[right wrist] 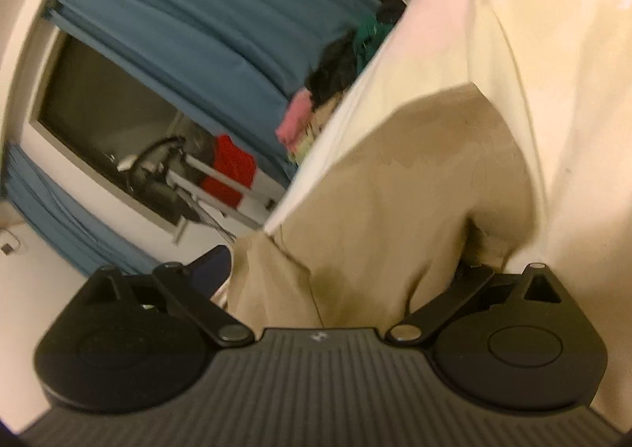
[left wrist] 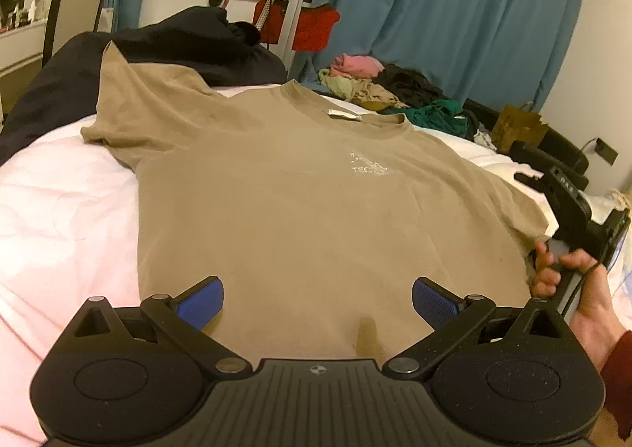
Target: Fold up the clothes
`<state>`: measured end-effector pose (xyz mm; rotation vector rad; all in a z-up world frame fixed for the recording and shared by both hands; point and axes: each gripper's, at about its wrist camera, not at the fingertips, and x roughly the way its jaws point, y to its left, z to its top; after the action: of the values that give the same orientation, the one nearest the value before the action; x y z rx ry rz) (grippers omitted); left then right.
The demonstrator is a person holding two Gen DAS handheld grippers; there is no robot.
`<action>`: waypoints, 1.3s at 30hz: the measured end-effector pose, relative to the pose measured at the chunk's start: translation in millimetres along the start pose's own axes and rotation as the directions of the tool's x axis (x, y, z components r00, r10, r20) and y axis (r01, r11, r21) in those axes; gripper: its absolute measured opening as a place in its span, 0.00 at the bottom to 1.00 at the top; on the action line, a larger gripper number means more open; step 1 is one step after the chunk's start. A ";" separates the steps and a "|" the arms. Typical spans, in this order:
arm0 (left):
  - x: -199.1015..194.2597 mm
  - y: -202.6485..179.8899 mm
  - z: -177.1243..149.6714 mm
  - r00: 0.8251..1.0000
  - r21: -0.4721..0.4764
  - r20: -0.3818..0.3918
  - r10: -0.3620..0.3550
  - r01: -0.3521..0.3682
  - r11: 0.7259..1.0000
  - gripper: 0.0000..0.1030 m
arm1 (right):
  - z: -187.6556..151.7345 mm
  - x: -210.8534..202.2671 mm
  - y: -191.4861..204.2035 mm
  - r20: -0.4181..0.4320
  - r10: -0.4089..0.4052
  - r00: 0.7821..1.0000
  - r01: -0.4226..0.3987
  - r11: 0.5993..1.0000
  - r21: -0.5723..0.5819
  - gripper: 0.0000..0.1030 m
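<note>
One tan t-shirt (left wrist: 300, 206) flat on bed (left wrist: 59, 218), apparently between open right claw (right wrist: 339, 269) pads

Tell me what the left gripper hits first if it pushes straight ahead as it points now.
Most likely the tan T-shirt, spread on the bed right ahead of the open left gripper; depth is uncertain.

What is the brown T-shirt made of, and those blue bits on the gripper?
The T-shirt looks like soft matte knit cloth, probably cotton: it creases and drapes over the bed. The blue pads on the left gripper look like rubber with a fine dotted grip texture, though it could be plastic.
</note>
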<state>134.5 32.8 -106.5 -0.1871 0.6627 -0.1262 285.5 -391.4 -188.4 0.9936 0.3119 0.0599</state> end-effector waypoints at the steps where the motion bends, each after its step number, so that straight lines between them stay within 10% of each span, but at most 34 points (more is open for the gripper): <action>1: 1.7 -0.2 0.0 1.000 0.006 0.002 0.003 -0.003 1.000 1.00 | 2.1 4.6 -0.6 0.016 -0.011 1.000 0.011 1.000 -0.004 0.97; 8: 11.3 1.1 2.5 1.000 -0.013 -0.006 0.012 -0.012 1.000 1.00 | 20.8 49.1 11.0 0.072 -0.171 0.983 0.177 0.980 -0.092 0.66; 12: 7.8 1.1 3.4 1.000 -0.015 0.006 0.009 -0.009 1.000 1.00 | 47.9 72.0 31.6 0.106 -0.321 0.941 0.335 0.926 -0.172 0.08; 20: -0.1 2.5 16.7 0.997 0.049 0.030 0.067 -0.068 0.996 1.00 | 89.8 47.8 116.4 0.270 -0.351 0.896 0.443 0.737 -0.511 0.06; 27: -4.3 20.3 29.7 0.997 0.058 -0.012 0.083 -0.082 0.995 1.00 | 48.7 31.0 207.0 0.350 -0.311 0.883 0.468 0.558 -0.686 0.06; 39: -14.3 86.4 47.1 0.996 -0.120 -0.020 0.083 -0.085 0.989 1.00 | -124.2 94.4 314.4 0.126 -0.231 0.965 0.210 0.388 -0.898 0.08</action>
<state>157.5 125.8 -79.9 -0.2747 0.6922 -0.0066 369.0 -100.0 -11.6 -0.1824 0.3620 -0.0127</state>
